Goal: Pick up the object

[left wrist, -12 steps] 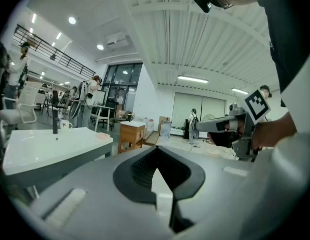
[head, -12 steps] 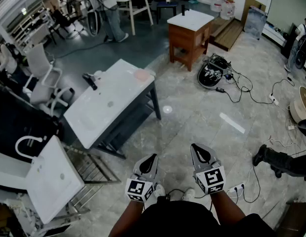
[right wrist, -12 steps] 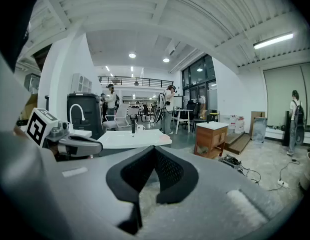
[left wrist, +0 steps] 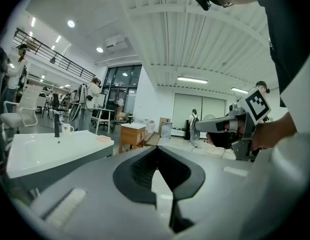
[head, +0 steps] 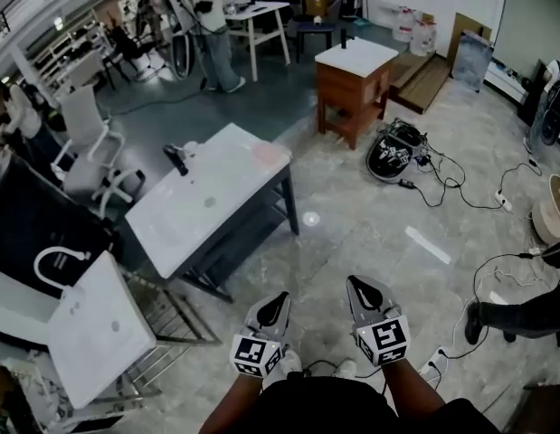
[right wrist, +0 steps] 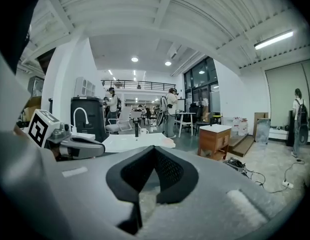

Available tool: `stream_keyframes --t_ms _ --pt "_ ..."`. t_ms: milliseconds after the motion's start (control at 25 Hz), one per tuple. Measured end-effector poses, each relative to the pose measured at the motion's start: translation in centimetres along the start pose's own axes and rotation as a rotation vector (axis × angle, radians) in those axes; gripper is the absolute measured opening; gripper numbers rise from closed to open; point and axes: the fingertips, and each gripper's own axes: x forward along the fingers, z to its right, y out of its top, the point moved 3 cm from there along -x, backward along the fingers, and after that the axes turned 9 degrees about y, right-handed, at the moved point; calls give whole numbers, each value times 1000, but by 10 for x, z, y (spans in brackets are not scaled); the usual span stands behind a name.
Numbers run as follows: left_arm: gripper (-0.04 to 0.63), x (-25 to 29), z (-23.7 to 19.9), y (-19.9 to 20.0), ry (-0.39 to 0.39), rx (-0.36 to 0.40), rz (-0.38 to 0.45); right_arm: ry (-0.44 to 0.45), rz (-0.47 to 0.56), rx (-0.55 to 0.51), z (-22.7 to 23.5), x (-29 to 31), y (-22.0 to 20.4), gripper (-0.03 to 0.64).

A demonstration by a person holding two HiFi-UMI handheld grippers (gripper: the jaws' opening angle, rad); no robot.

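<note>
Shows the opening step: approach, with no reach begun. Left gripper (head: pixel 278 302) and right gripper (head: pixel 358 287) held side by side low in the head view, over bare stone floor (head: pixel 370 215), both pointing roughly level toward the white basin-top table (head: pixel 185 220). Jaws of each closed tip to tip in the gripper views, gripping nothing, only floor visible through the hollow behind the tips. Places the likely target on that table, well apart from both grippers: a pale pink item (head: pixel 269 154) at the far corner, and a black tap (head: pixel 175 159) with a white mug (left wrist: pixel 67 128) just beside it at the far left edge. Cannot tell from the task wording which is meant; pink item too small to identify. Next move, as judged: calls for walking forward to the table, committing one gripper, spreading its jaws before the descent, and setting them either side of the chosen thing. Risks knocking the table edge or the neighbouring pieces if opened late.
</note>
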Motion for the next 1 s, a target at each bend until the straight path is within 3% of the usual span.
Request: stream_keyframes --t_ms 280,640,1000 --pt "18 -7 -24 1 -18 3 2 13 26 67 -18 20 -5 3" --pt "20 -25 -70 -2 -40 11 -2 -34 24 89 -51 41 -4 3" --pt "20 -4 -78 -15 -26 1 -48 -36 21 126 -24 59 -13 3"
